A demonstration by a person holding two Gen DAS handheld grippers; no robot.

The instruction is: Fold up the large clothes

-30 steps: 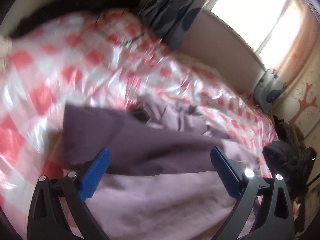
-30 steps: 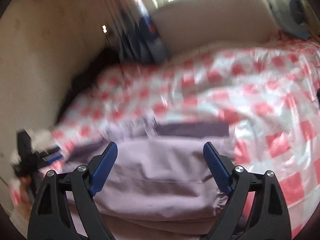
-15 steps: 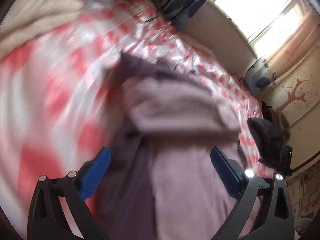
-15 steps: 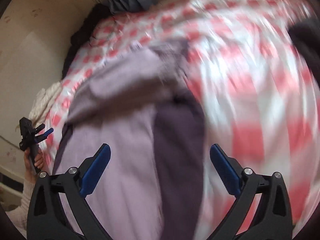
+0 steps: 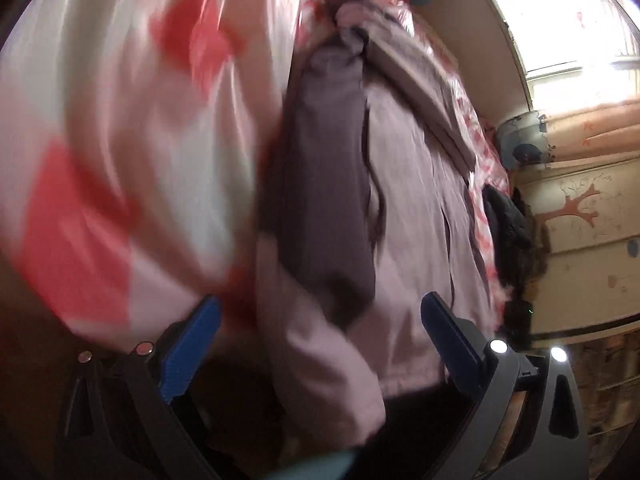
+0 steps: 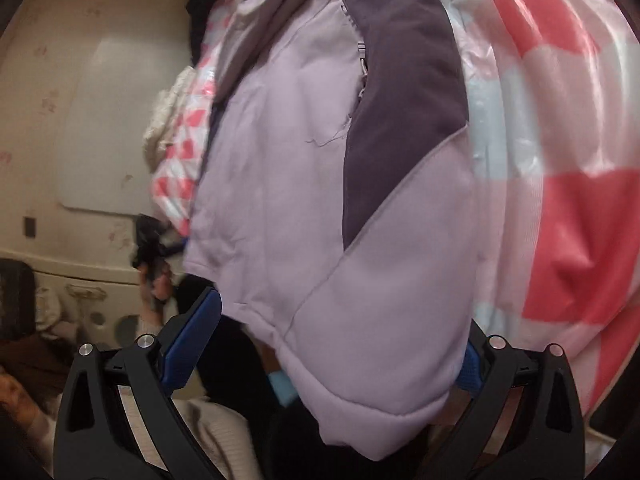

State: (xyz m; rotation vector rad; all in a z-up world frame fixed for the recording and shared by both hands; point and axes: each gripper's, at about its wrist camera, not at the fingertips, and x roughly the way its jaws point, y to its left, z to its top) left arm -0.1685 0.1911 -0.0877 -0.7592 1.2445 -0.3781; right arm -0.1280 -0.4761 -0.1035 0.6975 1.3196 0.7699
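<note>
now both tools sit at the near edge of the bed (image 5: 120, 128), which wears a shiny cover of red and white squares. the jacket (image 6: 304, 168), lilac with dark purple panels, lies along the bed, and its near end hangs over the edge toward the person.

the left tool (image 5: 320, 344) is wide open. a lilac sleeve (image 5: 328, 368) hangs between its blue pads, but the pads do not press on it, so it holds nothing. the picture here is blurred, so small details are not sure.

the right tool (image 6: 336, 352) is also wide open. the padded lilac corner of the jacket fills the space between its pads and hides most of the right pad. i see no pinch in the cloth, so i judge it is not gripped. in this view the other tool shows small at the left, in a hand (image 6: 154, 280) with a pale knitted cuff.

i judge the step is the start of a fold along the length: each tool goes to one side of the near end. the zipper (image 6: 362, 68) seems to run up the middle, so the front faces up.

the next move calls for each tool to close on the near hem or a sleeve, taking all layers together. the padded cloth is thick and may slip from a shallow grip, so a deep bite is better. both sides must rise together, or the jacket will twist on the slippery cover.
</note>
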